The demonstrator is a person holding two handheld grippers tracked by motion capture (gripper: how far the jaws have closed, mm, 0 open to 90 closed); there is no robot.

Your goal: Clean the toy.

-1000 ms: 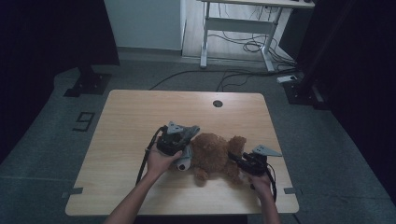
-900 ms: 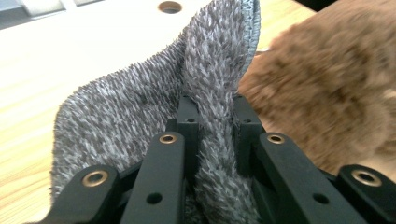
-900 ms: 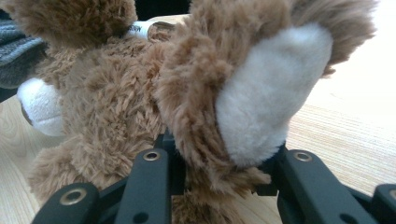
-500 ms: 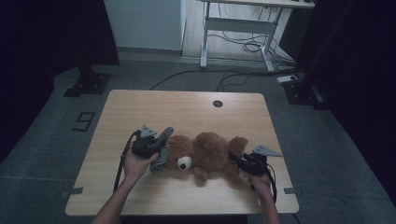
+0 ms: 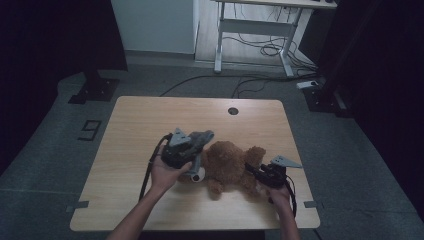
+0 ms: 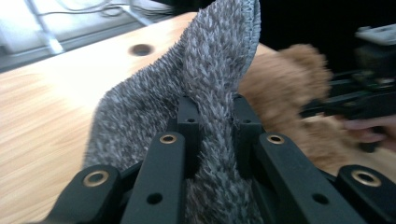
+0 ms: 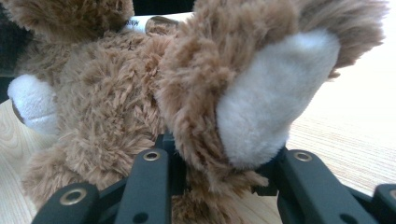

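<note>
On the near half of the wooden table: brown teddy bear lying down, head toward the left hand, white muzzle toward the near edge, legs toward the right hand. Near the far table edge: round cable hole.

Left gripper: held over the bear's head end, jaws clamped narrow on a grey fuzzy cloth. In the left gripper view: cloth standing up between the two black jaws, one fold draped down the left side, hemmed edge at top. Behind it: bear fur and the other gripper, blurred.

Right gripper: low at the bear's leg end, near the right table edge. In the right gripper view: jaws closed on a bear foot, pale sole pad facing the camera, brown fur bulging between and over the jaws. Bear's body and muzzle visible beyond, resting on the table.

Cables trailing from both grippers toward the near edge.
</note>
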